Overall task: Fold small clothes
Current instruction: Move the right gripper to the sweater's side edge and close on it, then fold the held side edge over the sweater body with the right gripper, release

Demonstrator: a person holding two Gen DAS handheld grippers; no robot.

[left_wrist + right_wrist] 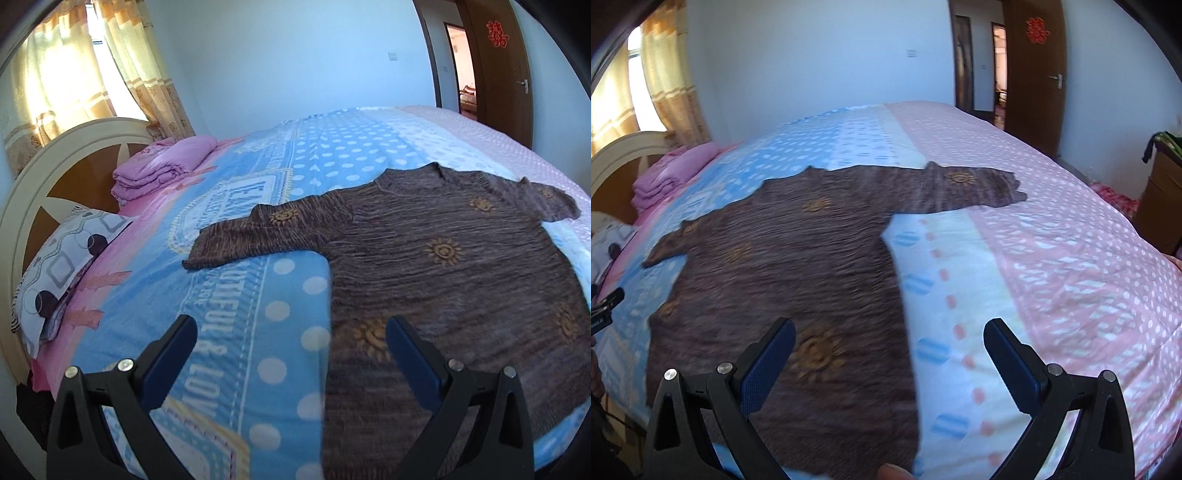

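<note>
A brown knit sweater (pixel 461 258) with gold sun motifs is lying flat, sleeves spread, on the patterned bedspread (pixel 258 295); it is looking soft, light and floppy, so pinching a sleeve cuff or hem corner seems best. Both the left gripper (pixel 291 332) and right gripper (pixel 890 336) are hovering released, holding nothing. The bedspread's lettering is probably reading "BEAUTIFUL & LOVE", partly blurred.
</note>
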